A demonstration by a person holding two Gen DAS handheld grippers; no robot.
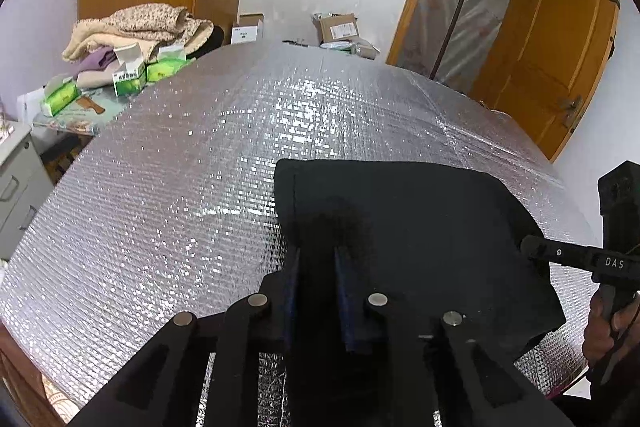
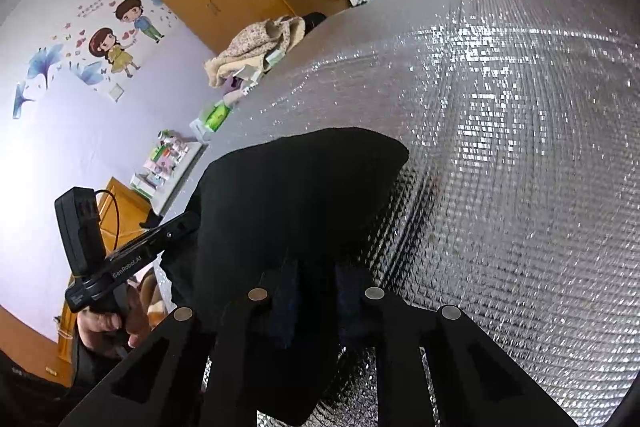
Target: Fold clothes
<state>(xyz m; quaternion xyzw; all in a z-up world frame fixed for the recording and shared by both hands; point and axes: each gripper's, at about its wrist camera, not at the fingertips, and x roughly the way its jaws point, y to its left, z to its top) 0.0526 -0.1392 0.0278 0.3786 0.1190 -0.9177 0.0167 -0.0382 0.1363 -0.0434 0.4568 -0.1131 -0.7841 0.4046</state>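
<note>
A black garment [image 1: 420,219] lies folded on the silver quilted foil mat [image 1: 180,187] that covers the table, near its front edge. My left gripper [image 1: 318,255] grips the garment's near left edge, with dark cloth bunched between the blue pads. My right gripper [image 2: 316,275] holds the near right edge of the same garment [image 2: 300,187] the same way, and its tip [image 1: 532,247] shows in the left wrist view at the cloth's right side. The left gripper [image 2: 188,223] enters the right wrist view from the left, held by a hand [image 2: 104,323].
Past the mat's far left edge lies a pile of blankets [image 1: 140,27] with green tissue packs [image 1: 60,97] beside it. Cardboard boxes [image 1: 338,27] stand at the back wall. A wooden door [image 1: 560,47] is at the right, a grey drawer cabinet [image 1: 16,179] at the left.
</note>
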